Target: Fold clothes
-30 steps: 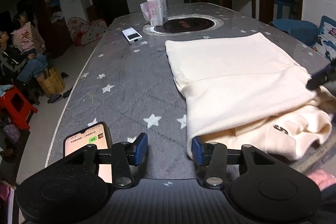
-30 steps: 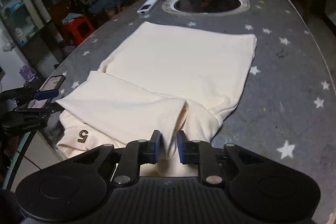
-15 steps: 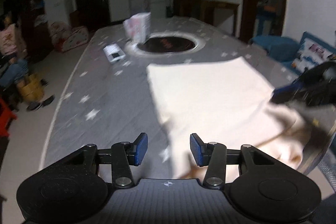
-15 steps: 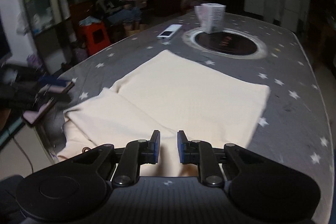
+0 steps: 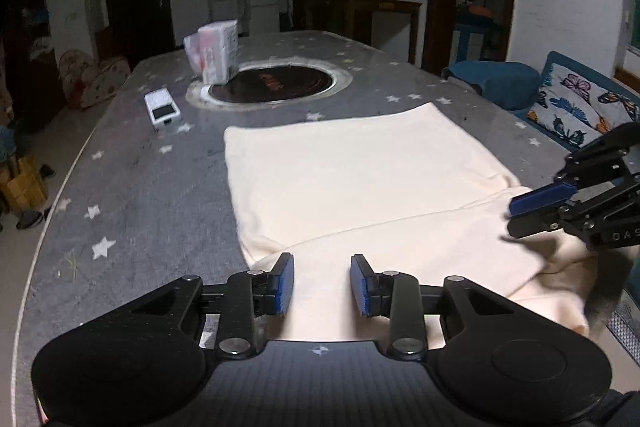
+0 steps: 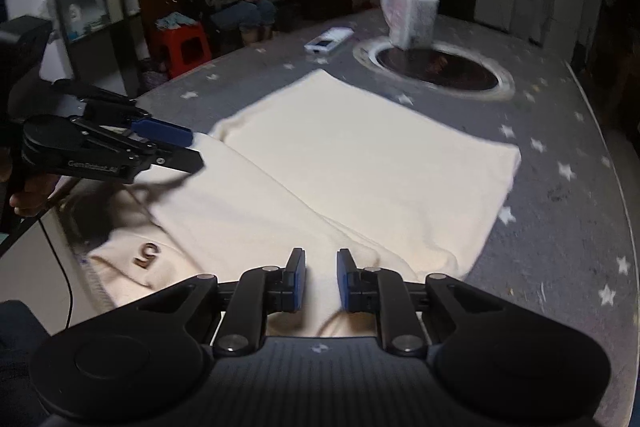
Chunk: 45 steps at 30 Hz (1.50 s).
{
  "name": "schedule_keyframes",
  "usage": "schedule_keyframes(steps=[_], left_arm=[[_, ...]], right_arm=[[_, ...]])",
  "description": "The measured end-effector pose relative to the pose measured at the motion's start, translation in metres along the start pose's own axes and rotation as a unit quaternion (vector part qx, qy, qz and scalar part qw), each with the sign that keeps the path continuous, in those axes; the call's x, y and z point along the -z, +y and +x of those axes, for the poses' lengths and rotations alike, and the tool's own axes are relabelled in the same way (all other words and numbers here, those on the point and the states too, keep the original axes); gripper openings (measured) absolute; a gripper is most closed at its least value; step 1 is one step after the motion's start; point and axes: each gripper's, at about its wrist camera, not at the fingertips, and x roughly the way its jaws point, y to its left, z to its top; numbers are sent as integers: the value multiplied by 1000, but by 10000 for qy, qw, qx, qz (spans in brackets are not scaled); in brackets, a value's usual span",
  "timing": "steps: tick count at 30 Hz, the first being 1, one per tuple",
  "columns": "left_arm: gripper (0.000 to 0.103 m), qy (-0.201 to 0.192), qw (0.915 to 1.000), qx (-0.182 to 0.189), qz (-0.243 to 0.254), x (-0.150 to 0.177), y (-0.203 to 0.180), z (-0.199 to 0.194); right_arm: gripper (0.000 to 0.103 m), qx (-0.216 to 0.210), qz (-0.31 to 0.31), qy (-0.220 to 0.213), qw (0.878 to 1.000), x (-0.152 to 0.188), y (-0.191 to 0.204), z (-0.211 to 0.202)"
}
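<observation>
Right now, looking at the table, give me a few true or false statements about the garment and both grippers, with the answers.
1. The left gripper is clamped shut on cloth. False: its jaws stand apart.
2. The cream garment lies partly folded on the star-patterned table. True.
3. The tissue pack rests on the garment. False: it stands beyond it, by the round inset.
4. The right gripper is open. True.

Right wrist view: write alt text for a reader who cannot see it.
A cream garment, partly folded, lies on a grey star-patterned table, with the open right tool over its near edge. The left tool hovers at the left, above the cloth. Beyond are a white remote and a tissue pack.
</observation>
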Motion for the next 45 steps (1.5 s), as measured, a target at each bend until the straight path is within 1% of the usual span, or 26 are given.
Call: schedule_keyframes(steps=[3, 5, 8, 9, 12, 14, 17, 19, 21, 23, 25, 29, 30, 31, 33, 35, 36, 37, 39, 41, 45], left_arm=[[35, -57, 9995, 150, 282, 5, -14, -4], [35, -4, 9982, 90, 590, 14, -25, -2], [35, 45, 9964, -7, 847, 25, -33, 0], [36, 42, 9959, -22, 903, 25, -33, -2], [36, 46, 9963, 21, 862, 24, -31, -7], [36, 63, 9960, 56, 886, 25, -30, -13], [48, 58, 9950, 188, 984, 28, -28, -27], [49, 53, 9933, 343, 1099, 33, -27, -41], [52, 46, 9909, 497, 1248, 38, -29, -52], [54, -12, 9874, 576, 1476, 45, -34, -60], [54, -85, 9829, 584, 1742, 52, -41, -64], [54, -195, 9753, 706, 2084, 59, -53, -63], [54, -230, 9733, 750, 2159, 61, -56, -62], [54, -256, 9708, 772, 2255, 62, -59, -61], [54, -298, 9660, 781, 2447, 65, -64, -60], [54, -311, 9642, 780, 2517, 66, -65, -56], [52, -316, 9634, 780, 2546, 66, -66, -54], [48, -318, 9636, 767, 2540, 66, -66, -52], [29, -311, 9656, 766, 2464, 64, -66, -49], [21, -346, 9685, 770, 2341, 61, -65, -48], [17, -449, 9725, 726, 2166, 51, -61, -48]], right_arm=[[16, -153, -287, -59, 9995, 1, 11, -1], [16, -195, -272, 96, 9994, 6, 14, 4], [16, -154, -175, 88, 9997, 13, 12, 3], [16, -130, -154, 71, 9998, 12, 12, 0], [16, -105, -170, -54, 9998, 10, 11, -5], [16, -107, -147, 44, 9998, 12, 11, -1], [17, -95, -148, 71, 9998, 14, 11, -1], [17, -105, -182, 53, 9998, 13, 11, -7], [18, -125, -287, 74, 9995, 13, 13, -14], [20, -127, -410, 98, 9990, 14, 16, -21], [28, -113, -559, 127, 9983, 17, 20, -28], [32, -65, -865, 195, 9960, 24, 27, -40], [34, -53, -942, 212, 9953, 25, 29, -43], [39, -41, -1018, 229, 9945, 27, 31, -46], [45, -11, -1173, 257, 9928, 31, 35, -51], [46, -15, -1328, 277, 9907, 35, 38, -54], [47, -31, -1402, 292, 9897, 37, 40, -55], [48, -50, -1462, 305, 9888, 40, 42, -55], [50, -87, -1537, 318, 9876, 44, 44, -53], [51, -84, -1658, 303, 9857, 47, 47, -52], [53, -94, -1788, 262, 9835, 50, 49, -53]])
